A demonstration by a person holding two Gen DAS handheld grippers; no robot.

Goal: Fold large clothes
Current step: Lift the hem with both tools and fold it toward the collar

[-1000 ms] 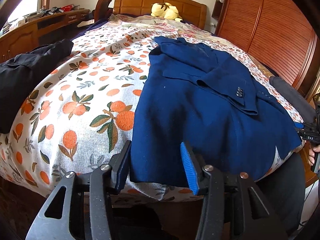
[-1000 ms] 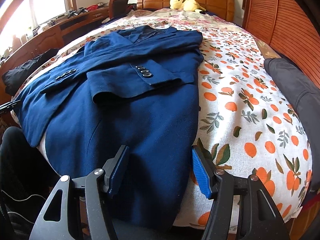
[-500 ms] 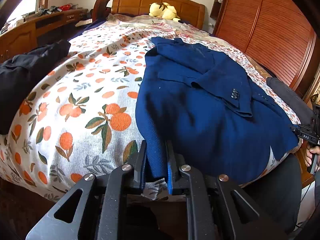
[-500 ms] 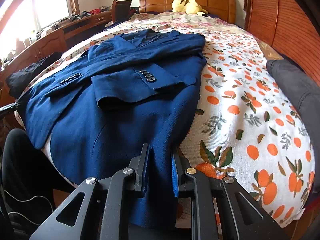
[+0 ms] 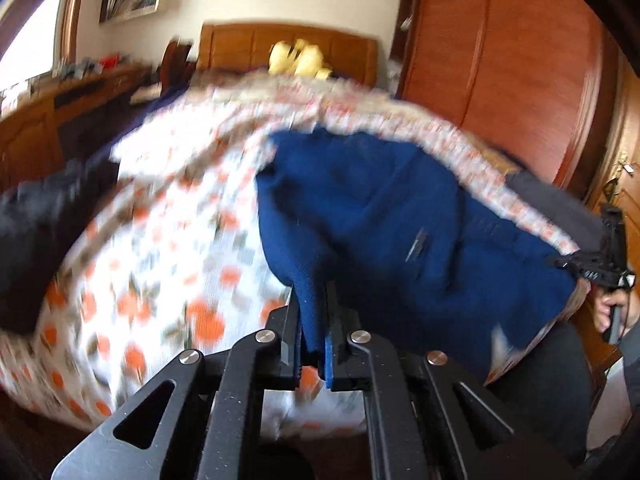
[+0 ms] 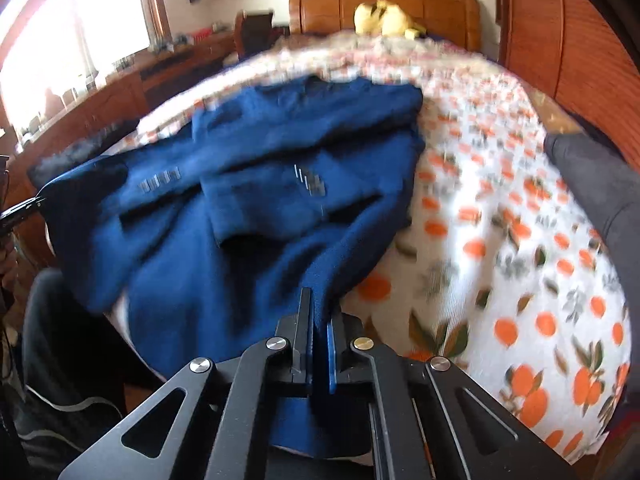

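Observation:
A dark blue jacket [image 5: 392, 216] [image 6: 256, 184] lies on the bed with both sleeves folded across its front. My left gripper [image 5: 313, 300] is shut on the jacket's hem at one bottom corner, and the cloth rises in a ridge from the pads. My right gripper [image 6: 320, 312] is shut on the hem at the other bottom corner, which is also drawn up off the bedspread. The right gripper [image 5: 600, 268] shows at the far right edge of the left wrist view, held by a hand. Both views are blurred.
The bed has a white bedspread [image 6: 500, 216] printed with oranges and a wooden headboard [image 6: 384, 8] with a yellow plush toy [image 6: 384, 20]. A black garment [image 5: 40, 224] lies on the left side, a grey one [image 6: 592, 184] on the right. A wooden wardrobe [image 5: 500, 64] stands alongside.
Both grippers went from open around the jacket's hem to shut on it. Both have since risen, lifting the bottom corners of the jacket off the bed.

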